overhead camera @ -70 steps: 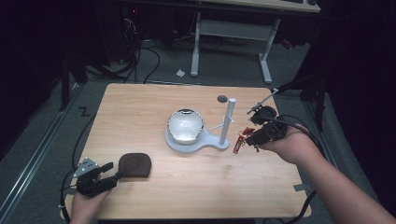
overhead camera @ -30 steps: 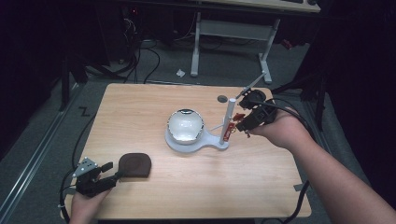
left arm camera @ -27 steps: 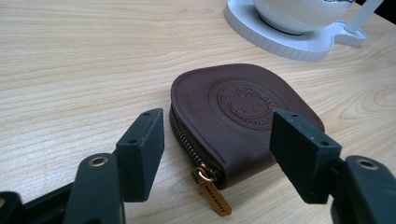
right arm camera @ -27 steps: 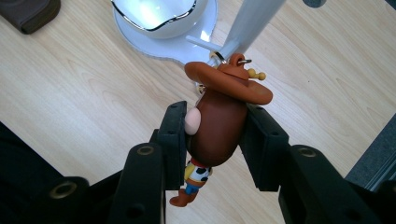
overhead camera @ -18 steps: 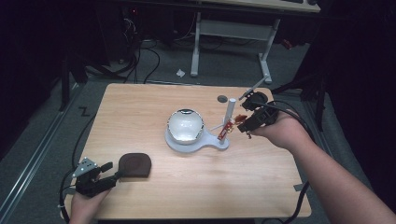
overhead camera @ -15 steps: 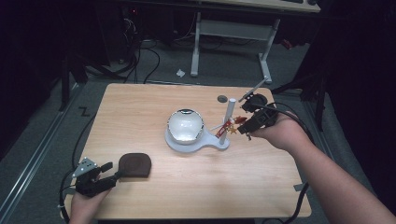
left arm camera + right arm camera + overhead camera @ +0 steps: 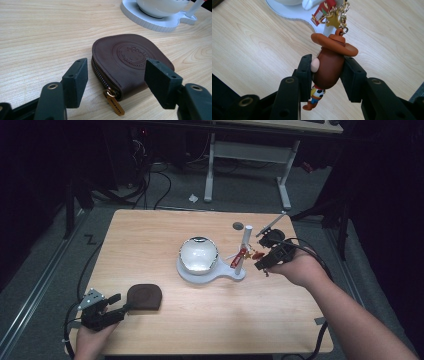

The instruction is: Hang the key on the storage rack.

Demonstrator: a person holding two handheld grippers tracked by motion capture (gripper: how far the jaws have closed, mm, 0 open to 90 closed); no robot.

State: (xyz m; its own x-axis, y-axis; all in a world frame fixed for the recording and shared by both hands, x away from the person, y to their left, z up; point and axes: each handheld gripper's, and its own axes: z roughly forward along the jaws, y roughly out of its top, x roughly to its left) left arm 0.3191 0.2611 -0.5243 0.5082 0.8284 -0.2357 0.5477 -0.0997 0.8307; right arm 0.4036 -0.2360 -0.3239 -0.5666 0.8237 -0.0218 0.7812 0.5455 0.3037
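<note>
Dim room, pale wooden desk (image 7: 165, 240). My right claw (image 7: 327, 72) pinches the cowboy keychain figure (image 7: 329, 67) by the head, beside the white stand's post (image 7: 243, 247). I judge its ring must be lowered squarely over the post, slowly, without tipping the stand. My left claw (image 7: 116, 80) stands spread before the brown pouch (image 7: 130, 62).

We see dim room: grey carpet floor (image 7: 165, 195), black cables (image 7: 150, 170) trailing, white desk frame (image 7: 280, 155) behind wooden table (image 7: 150, 235).

On the surface (image 7: 165, 240), the pouch (image 7: 144, 297) lies near-left of the bowl stand (image 7: 210, 270); the figure keychain (image 7: 250, 254) hangs at its right.
</note>
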